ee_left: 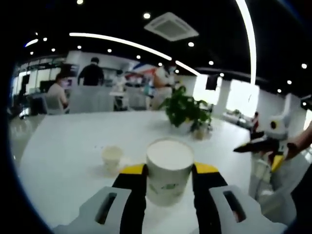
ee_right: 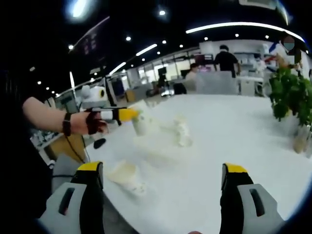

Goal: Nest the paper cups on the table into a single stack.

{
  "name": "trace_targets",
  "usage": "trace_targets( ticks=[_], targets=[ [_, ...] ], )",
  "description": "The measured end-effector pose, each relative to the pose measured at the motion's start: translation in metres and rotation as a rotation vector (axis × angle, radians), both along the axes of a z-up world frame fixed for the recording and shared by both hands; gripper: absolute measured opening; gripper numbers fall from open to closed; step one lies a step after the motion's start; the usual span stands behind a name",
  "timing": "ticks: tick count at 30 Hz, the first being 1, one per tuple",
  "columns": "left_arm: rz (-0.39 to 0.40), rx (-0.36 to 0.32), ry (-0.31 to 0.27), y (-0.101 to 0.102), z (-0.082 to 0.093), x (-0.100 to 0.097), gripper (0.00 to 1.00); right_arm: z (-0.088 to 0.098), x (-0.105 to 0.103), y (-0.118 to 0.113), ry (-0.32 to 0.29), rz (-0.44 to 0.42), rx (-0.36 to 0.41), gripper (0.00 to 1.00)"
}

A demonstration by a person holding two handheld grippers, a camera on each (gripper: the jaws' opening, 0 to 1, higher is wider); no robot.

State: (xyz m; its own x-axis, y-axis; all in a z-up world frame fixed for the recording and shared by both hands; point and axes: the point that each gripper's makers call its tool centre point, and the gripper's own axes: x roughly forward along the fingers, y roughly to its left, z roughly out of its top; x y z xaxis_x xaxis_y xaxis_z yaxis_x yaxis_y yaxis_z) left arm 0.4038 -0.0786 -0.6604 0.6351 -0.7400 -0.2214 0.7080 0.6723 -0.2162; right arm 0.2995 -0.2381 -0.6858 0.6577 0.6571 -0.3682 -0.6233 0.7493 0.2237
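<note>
In the left gripper view, the left gripper [ee_left: 169, 178] grips a white paper cup [ee_left: 169, 170] at lower centre — a smaller cup [ee_left: 111, 157] stands on the white table [ee_left: 63, 146] left of it. In the right gripper view, the right gripper [ee_right: 163, 187] is spread wide — a tipped cup [ee_right: 126, 176] lies lower left.

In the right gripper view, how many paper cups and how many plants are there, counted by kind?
Cups: 3, namely the held cup in the left gripper, the standing cup and the lying cup.
Plants: 1, the plant.
Total: 4.
</note>
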Motion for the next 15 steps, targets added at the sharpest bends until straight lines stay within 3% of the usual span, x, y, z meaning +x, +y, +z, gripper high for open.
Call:
trace_targets(
  ticks=[15],
  targets=[
    [0.015,-0.017,-0.011,0.010,0.009,-0.014,0.35,-0.001,0.002,0.008,0.005,-0.002,0.017,1.00]
  ],
)
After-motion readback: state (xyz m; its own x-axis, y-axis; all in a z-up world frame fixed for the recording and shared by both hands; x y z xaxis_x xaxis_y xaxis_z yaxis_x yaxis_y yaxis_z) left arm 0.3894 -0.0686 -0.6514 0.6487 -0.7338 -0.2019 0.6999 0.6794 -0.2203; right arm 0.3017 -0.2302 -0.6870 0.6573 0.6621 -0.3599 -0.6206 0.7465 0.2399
